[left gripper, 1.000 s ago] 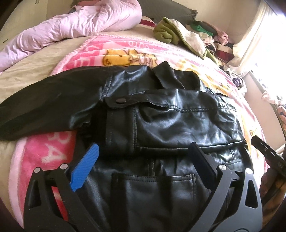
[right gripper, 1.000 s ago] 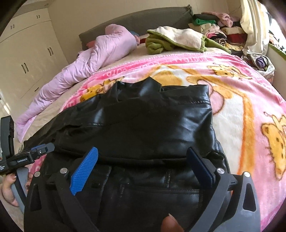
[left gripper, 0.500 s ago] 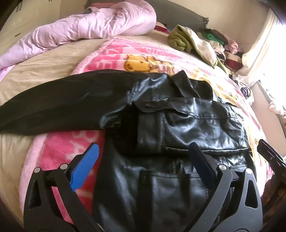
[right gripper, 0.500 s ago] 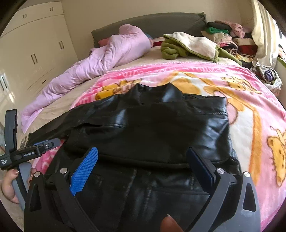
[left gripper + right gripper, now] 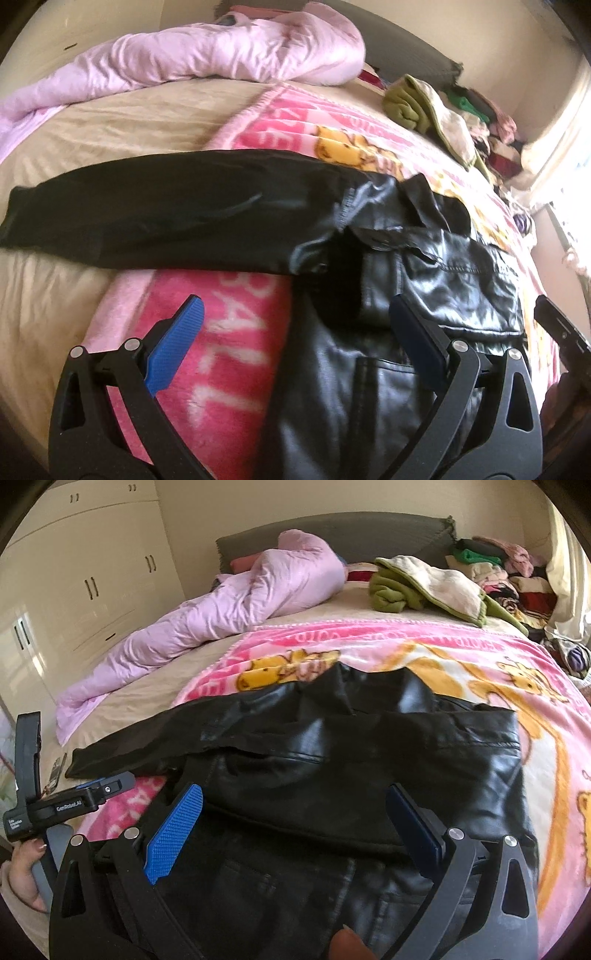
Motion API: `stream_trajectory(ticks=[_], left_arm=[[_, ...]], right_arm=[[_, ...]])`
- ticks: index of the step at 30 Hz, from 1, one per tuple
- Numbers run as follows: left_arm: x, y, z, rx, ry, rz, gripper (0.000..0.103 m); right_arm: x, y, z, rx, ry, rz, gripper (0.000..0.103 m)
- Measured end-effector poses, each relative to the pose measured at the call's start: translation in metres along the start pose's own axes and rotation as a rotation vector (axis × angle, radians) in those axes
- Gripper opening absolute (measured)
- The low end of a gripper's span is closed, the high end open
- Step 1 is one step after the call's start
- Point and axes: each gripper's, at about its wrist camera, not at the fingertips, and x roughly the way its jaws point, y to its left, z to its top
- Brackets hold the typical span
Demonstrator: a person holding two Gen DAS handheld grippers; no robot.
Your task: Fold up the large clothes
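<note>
A black leather jacket [image 5: 424, 295] lies on a pink cartoon blanket [image 5: 221, 350] on the bed. One black sleeve [image 5: 166, 214] stretches out flat to the left; the other side is folded over the body. My left gripper [image 5: 295, 343] is open and empty, above the jacket's left edge and the blanket. My right gripper [image 5: 295, 823] is open and empty above the jacket [image 5: 351, 768], near its lower part. The left gripper's body also shows at the left edge of the right wrist view [image 5: 70, 805].
A lilac duvet [image 5: 221, 605] lies bunched at the bed's head. A green and cream garment [image 5: 424, 583] and a pile of clothes [image 5: 509, 576] sit at the far right. White wardrobes [image 5: 74, 590] stand at the left. Beige sheet [image 5: 92, 140] lies left of the blanket.
My left gripper has moved left, off the jacket's middle toward its left edge and the outstretched sleeve. My right gripper has drawn back a little. Both stay open.
</note>
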Motion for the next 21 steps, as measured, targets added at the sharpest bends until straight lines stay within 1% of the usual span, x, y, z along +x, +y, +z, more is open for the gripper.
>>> stream_trajectory(ticks=[8, 12, 21], left_arm=[[-0.005, 0.035, 0.007, -0.080, -0.029, 0.026, 0.094], [-0.009, 0.053, 0.011, -0.110, -0.049, 0.060, 0.094], [-0.019, 0.091, 0.017, -0.182, -0.081, 0.094, 0.094]], right_arm=[[0.013, 0.034, 0.014, -0.045, -0.010, 0.035, 0.099], [0.019, 0.048, 0.022, -0.053, -0.014, 0.050, 0.099], [0.036, 0.081, 0.029, -0.089, -0.007, 0.082, 0.099]])
